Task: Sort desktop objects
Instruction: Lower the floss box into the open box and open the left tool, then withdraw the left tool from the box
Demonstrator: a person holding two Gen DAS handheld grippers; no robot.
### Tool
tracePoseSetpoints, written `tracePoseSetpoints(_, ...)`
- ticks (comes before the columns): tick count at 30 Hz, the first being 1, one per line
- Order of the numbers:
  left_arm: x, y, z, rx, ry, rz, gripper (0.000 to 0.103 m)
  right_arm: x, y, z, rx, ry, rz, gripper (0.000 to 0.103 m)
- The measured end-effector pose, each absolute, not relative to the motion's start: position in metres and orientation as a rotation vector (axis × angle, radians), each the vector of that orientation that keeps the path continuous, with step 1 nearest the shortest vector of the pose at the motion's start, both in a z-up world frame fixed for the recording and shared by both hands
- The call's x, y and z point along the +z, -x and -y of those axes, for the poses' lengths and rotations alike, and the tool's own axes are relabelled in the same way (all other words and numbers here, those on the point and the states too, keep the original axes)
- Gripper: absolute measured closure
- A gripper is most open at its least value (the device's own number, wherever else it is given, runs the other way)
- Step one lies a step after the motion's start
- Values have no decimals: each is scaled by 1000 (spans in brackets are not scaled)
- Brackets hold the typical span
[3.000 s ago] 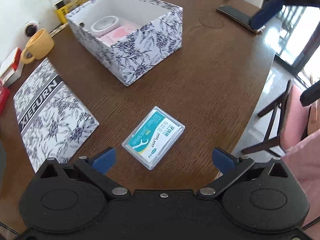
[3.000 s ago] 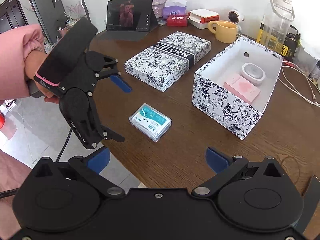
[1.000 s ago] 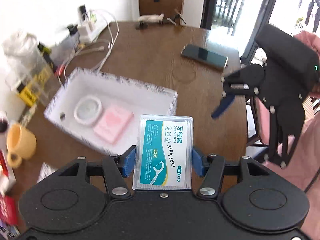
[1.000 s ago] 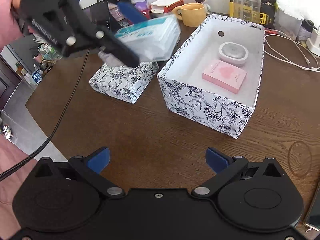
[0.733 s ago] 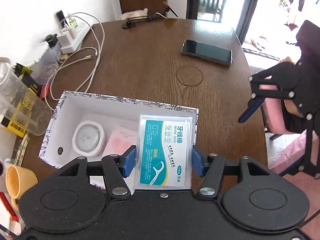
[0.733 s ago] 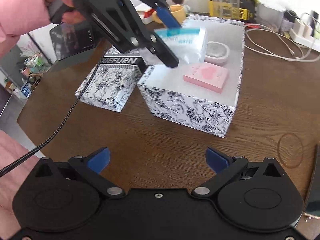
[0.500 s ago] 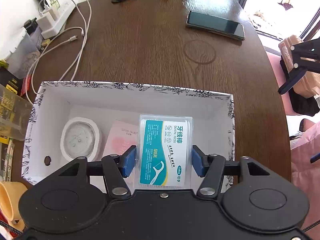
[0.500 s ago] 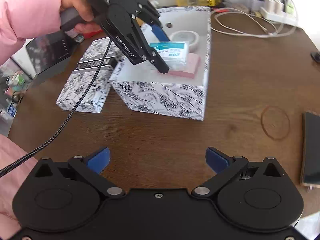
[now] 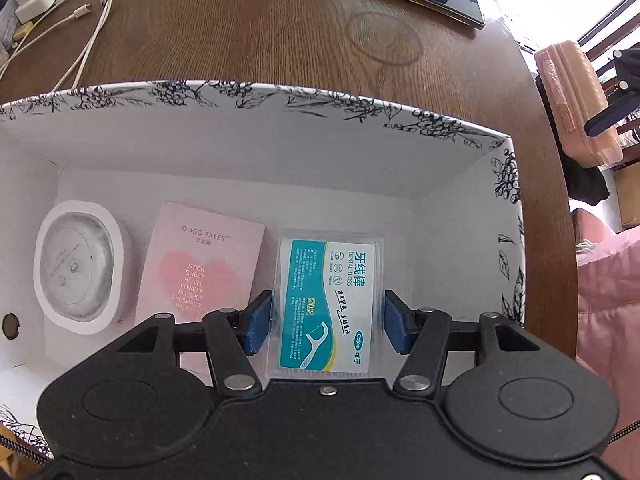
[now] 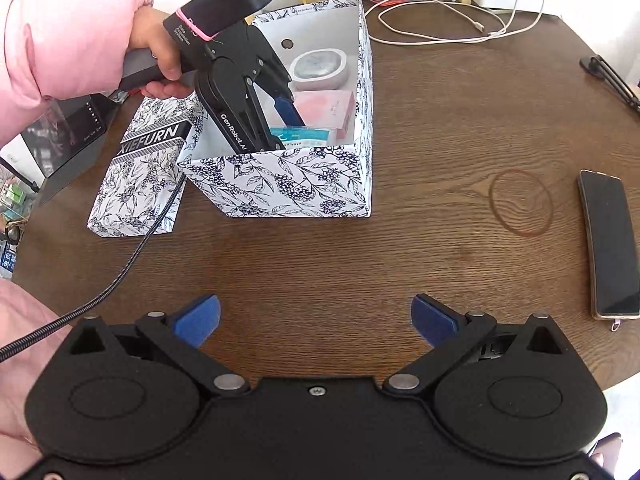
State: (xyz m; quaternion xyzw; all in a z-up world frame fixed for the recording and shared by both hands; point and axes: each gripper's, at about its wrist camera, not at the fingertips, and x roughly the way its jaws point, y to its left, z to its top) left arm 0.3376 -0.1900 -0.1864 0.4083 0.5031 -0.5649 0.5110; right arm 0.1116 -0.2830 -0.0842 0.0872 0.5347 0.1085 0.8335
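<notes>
My left gripper (image 9: 328,320) is shut on a clear dental floss box (image 9: 332,280) with a teal label, low inside the open floral storage box (image 9: 360,102). The floss box sits just right of a pink eyeshadow palette (image 9: 200,268), with a white oval case (image 9: 76,266) further left. In the right wrist view a hand in a pink sleeve holds the left gripper (image 10: 286,130) down in the storage box (image 10: 288,184), where the floss box (image 10: 308,135) shows above the near wall. My right gripper (image 10: 316,320) hangs open over bare table, holding nothing.
The floral lid (image 10: 148,168) lies left of the storage box. A phone (image 10: 610,248) lies at the right table edge. White cables (image 10: 440,36) and a charger strip run along the back. A dark tablet (image 10: 68,132) stands at the far left.
My left gripper has carried the floss box down into the storage box, beside the pink palette. The right gripper stays open and has swung so that the box sits further left.
</notes>
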Motion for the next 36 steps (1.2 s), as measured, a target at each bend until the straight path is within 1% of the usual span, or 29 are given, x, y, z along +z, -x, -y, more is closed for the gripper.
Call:
tracePoseSetpoints(7, -194, -338, 190, -1352, -973, -1231, 46, -84, -109, 279, 241, -176, -1129, 0)
tracePoseSetpoints(13, -186, -339, 189, -1350, -957, -1209, 44, -84, -107, 276, 250, -169, -1126, 0)
tracePoseSetpoints(15, -180, -339, 189, -1334, -947, -1186, 39, -84, -106, 275, 253, -166, -1125, 0)
tracePoseSetpoints(16, -177, -339, 188, -1327, -940, -1177, 38, -84, -105, 275, 255, -165, -1125, 0)
tracePoseSetpoints(20, -160, -341, 183, -1288, -904, -1124, 26, -84, -104, 273, 261, -160, -1123, 0)
tracePoseSetpoints(21, -155, -342, 181, -1279, -892, -1114, 24, -83, -103, 271, 269, -152, -1119, 0)
tracePoseSetpoints(28, -113, -344, 158, -1178, -813, -1025, 22, -76, -96, 259, 332, -85, -1091, 0)
tracePoseSetpoints(29, -106, -343, 153, -1166, -798, -1012, 20, -75, -94, 257, 341, -76, -1087, 0)
tracePoseSetpoints(30, -99, -341, 149, -1152, -782, -996, 14, -74, -93, 255, 350, -66, -1083, 0)
tracePoseSetpoints(32, -90, -327, 146, -1117, -745, -957, 6, -72, -91, 251, 367, -47, -1074, 0)
tracePoseSetpoints(36, -68, -305, 124, -1043, -681, -909, 4, -68, -87, 244, 403, -8, -1057, 0)
